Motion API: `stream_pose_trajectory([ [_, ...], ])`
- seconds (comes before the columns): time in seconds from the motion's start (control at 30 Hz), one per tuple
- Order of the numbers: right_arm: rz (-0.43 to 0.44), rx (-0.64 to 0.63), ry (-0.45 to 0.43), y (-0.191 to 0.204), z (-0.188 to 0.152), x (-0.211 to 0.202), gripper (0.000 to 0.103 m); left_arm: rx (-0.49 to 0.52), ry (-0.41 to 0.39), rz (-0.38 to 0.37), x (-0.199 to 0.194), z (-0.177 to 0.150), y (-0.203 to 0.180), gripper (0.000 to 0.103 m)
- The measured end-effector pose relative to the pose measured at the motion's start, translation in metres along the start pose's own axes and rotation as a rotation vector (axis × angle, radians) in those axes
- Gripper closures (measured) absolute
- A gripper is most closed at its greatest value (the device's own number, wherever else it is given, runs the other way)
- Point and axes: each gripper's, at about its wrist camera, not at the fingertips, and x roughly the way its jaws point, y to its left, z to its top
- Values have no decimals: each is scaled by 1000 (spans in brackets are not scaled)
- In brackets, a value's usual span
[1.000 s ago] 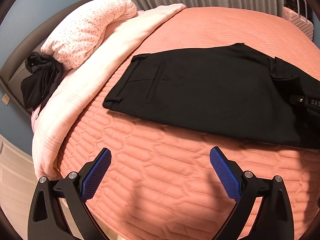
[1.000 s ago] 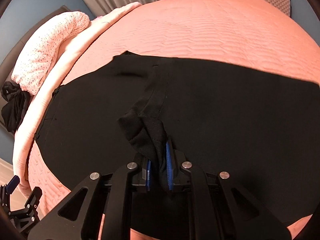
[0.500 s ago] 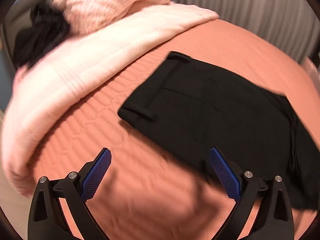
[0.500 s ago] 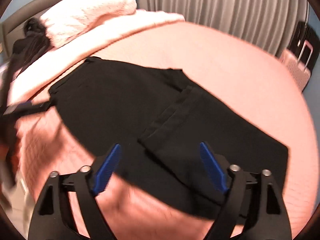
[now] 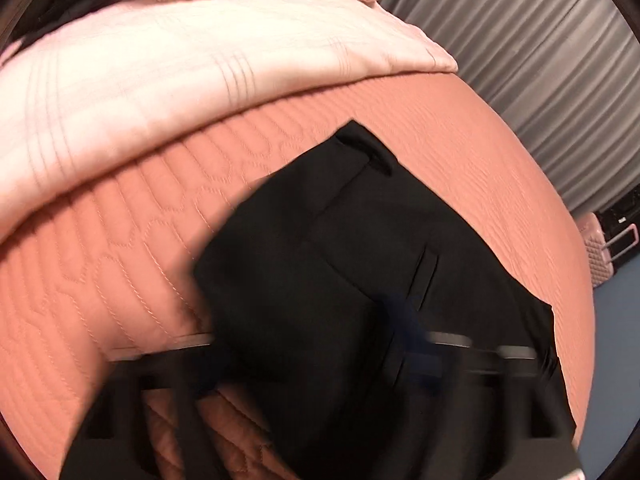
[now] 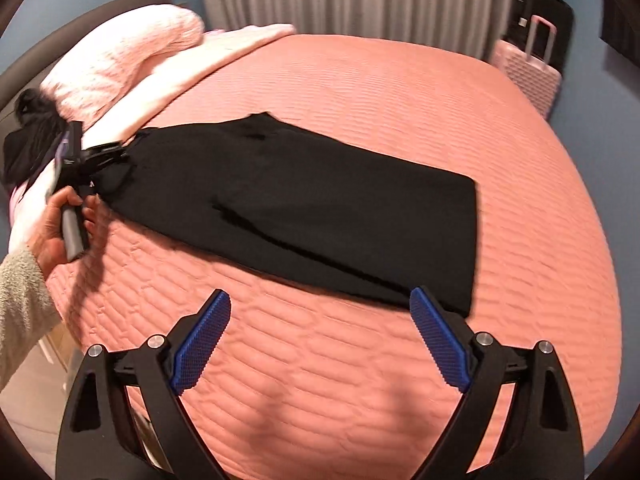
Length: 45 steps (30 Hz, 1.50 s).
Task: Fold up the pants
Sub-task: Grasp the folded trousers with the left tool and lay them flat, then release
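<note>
Salmon quilted bed, grey curtain behind. Black pants lie mid-frame, folded lengthwise into a long strip; crosswise folds left. Right gripper hovers spread and empty. Left gripper, left edge at waistband, too blurred: grip unclear.

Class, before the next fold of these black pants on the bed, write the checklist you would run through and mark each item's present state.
1. Pants lie flat on the bedspread: ok.
2. Right gripper open, holding nothing: ok.
3. Left gripper at the waist end: ok.
4. Left gripper has hold of the cloth: cannot tell, its own view is blurred.
5. Hem end square, no bunching: ok.
6. Blanket apart from the pants: ok.
</note>
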Motion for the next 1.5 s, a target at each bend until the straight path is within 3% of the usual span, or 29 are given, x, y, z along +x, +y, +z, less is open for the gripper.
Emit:
stream_pose_trajectory([
  [0.1, -17, 44, -22, -22, -6, -10, 13, 139, -125, -18, -42, -1, -39, 84],
  [0.13, -21, 57, -29, -27, -6, -13, 13, 228, -170, -19, -62, -5, -67, 88],
  [0.23, -27, 108, -53, -48, -10, -22, 13, 353, -214, -88, -99, -25, -129, 91],
  [0.37, -32, 178, -86, -82, -19, -39, 13, 541, -262, -194, -146, -83, -228, 91],
  [0.53, -38, 250, -93, -122, -43, -55, 13, 698, -165, -279, -146, -184, -322, 91],
  [0.67, -52, 320, -89, -157, -66, -65, 13, 776, 23, -209, -91, -276, -365, 90],
  [0.77, -59, 366, -78, -179, -78, -67, 13, 832, 169, -138, -54, -335, -366, 85],
  [0.87, -63, 390, -73, -193, -84, -65, 13, 930, 94, -134, -73, -364, -366, 78],
  [0.93, -49, 412, -63, -199, -80, -59, 13, 986, 60, -144, -83, -376, -374, 68],
  [1.07, 91, 473, -60, -204, -54, -38, 13, 1038, 26, -230, -112, -384, -386, 55],
  [1.13, 126, 467, -51, -203, -35, -24, 12, 1062, -10, -264, -135, -386, -375, 30],
  [1.23, 146, 404, 12, -194, -6, 11, 6, 1095, -102, -230, -165, -380, -338, 28],
  [1.33, 218, 371, 97, -180, 17, 61, 6, 1076, -161, -126, -169, -352, -297, 27],
  [1.47, 268, 388, 168, -165, 32, 100, 7, 1017, -157, 4, -164, -310, -241, 27],
  [1.5, 302, 392, 192, -159, 33, 108, 13, 990, -141, 36, -162, -299, -225, 27],
])
